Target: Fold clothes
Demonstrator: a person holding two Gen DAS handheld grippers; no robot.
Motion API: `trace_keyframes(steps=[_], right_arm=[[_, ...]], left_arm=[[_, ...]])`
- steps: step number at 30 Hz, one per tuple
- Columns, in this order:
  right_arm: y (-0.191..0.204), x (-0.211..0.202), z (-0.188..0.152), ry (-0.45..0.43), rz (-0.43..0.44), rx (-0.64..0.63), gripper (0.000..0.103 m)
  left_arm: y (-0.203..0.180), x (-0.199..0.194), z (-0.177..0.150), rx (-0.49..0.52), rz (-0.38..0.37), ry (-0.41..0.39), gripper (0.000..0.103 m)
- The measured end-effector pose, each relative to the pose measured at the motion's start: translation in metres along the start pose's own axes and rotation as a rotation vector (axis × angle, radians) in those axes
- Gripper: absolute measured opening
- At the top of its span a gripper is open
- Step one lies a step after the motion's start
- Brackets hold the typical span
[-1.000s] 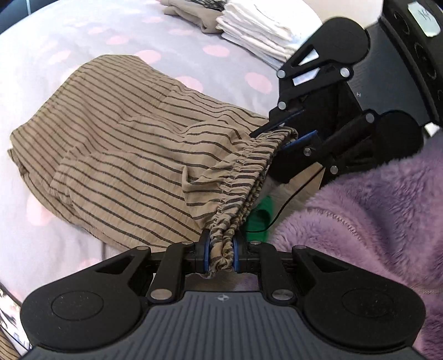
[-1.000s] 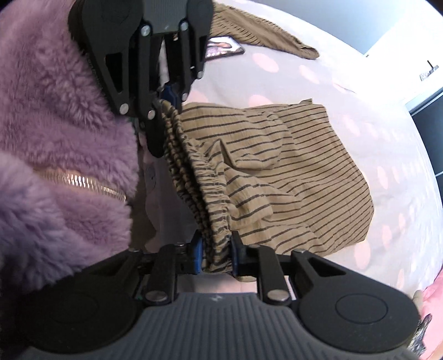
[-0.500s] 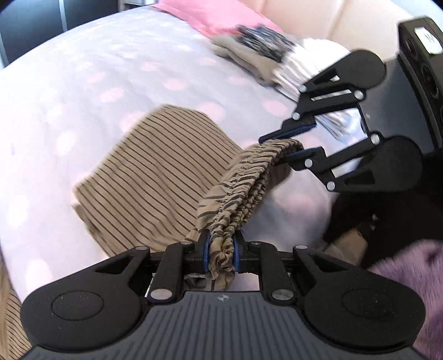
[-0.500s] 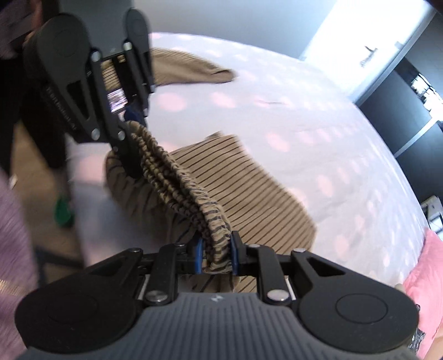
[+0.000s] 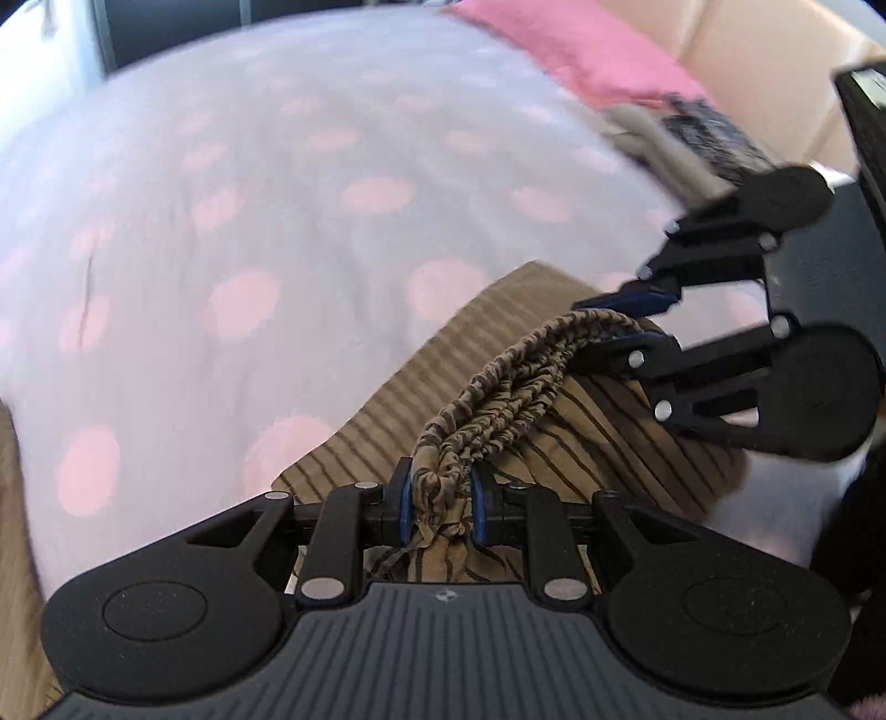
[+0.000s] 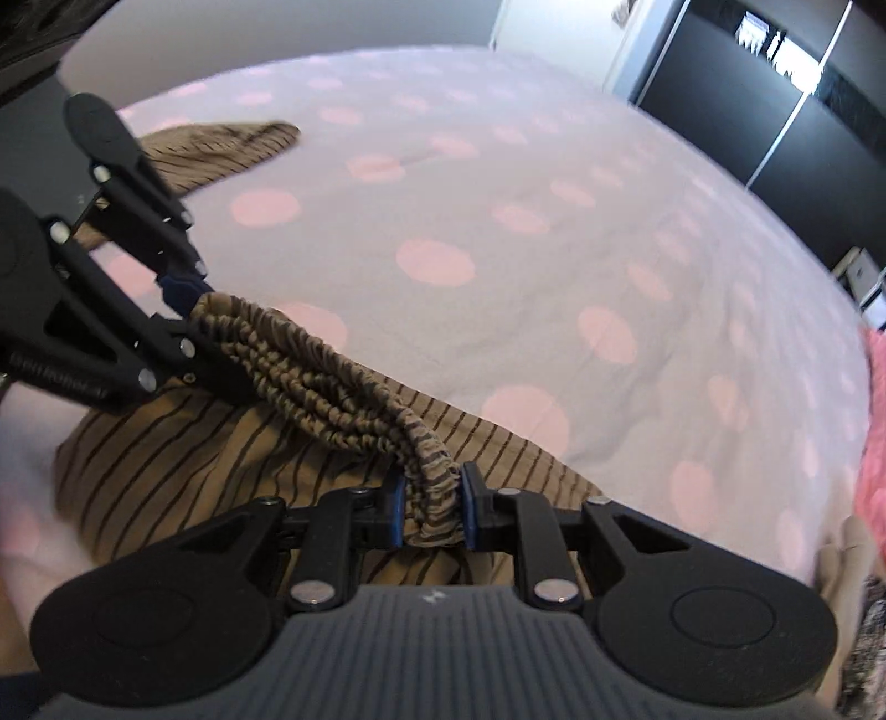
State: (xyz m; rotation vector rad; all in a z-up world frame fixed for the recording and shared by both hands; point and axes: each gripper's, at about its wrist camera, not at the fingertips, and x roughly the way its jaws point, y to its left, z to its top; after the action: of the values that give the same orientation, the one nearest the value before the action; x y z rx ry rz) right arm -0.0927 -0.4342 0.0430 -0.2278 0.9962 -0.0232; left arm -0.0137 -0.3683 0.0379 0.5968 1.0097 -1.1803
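Tan striped shorts (image 5: 387,421) lie on a lilac bedspread with pink dots (image 5: 277,221). My left gripper (image 5: 440,507) is shut on one end of the gathered elastic waistband (image 5: 515,382). My right gripper (image 6: 431,507) is shut on the other end of the waistband (image 6: 310,376). The band stretches between them, lifted above the folded body of the shorts (image 6: 183,465). Each gripper shows in the other's view: the right gripper (image 5: 637,321) at the right, the left gripper (image 6: 185,302) at the left.
A pink pillow (image 5: 565,50) and a stack of folded clothes (image 5: 681,138) lie at the far right of the bed. Another striped tan garment (image 6: 221,144) lies at the far left. Dark wardrobe doors (image 6: 775,83) stand beyond the bed.
Both grippers have carried the waistband up and away from the person's purple fleece, out over the bed. The shorts' body now lies doubled beneath the band.
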Motion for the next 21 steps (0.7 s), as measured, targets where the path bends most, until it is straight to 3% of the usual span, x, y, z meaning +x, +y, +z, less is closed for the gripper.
trace_keyframes(steps=[6, 8, 10, 11, 13, 17, 21], right_arm=[[-0.012, 0.064, 0.000, 0.068, -0.007, 0.051, 0.023], [-0.014, 0.073, 0.002, 0.071, -0.012, 0.079, 0.026], [-0.017, 0.077, 0.001, 0.065, -0.022, 0.108, 0.033], [-0.020, 0.075, 0.000, 0.055, -0.030, 0.127, 0.041], [-0.029, 0.062, -0.002, 0.032, -0.046, 0.179, 0.044], [-0.049, 0.031, -0.015, -0.008, -0.040, 0.298, 0.043], [-0.054, 0.010, -0.035, -0.013, 0.006, 0.368, 0.044]], left_arm=[[0.025, 0.029, -0.006, -0.112, 0.031, 0.012, 0.023], [0.028, 0.032, -0.006, -0.133, 0.035, 0.011, 0.025], [0.029, 0.034, -0.004, -0.157, 0.043, 0.001, 0.033], [0.031, 0.031, -0.005, -0.175, 0.053, -0.012, 0.037], [0.039, 0.023, -0.007, -0.226, 0.068, -0.052, 0.048], [0.049, 0.006, -0.014, -0.328, 0.079, -0.119, 0.048], [0.043, -0.013, -0.032, -0.340, 0.075, -0.137, 0.048]])
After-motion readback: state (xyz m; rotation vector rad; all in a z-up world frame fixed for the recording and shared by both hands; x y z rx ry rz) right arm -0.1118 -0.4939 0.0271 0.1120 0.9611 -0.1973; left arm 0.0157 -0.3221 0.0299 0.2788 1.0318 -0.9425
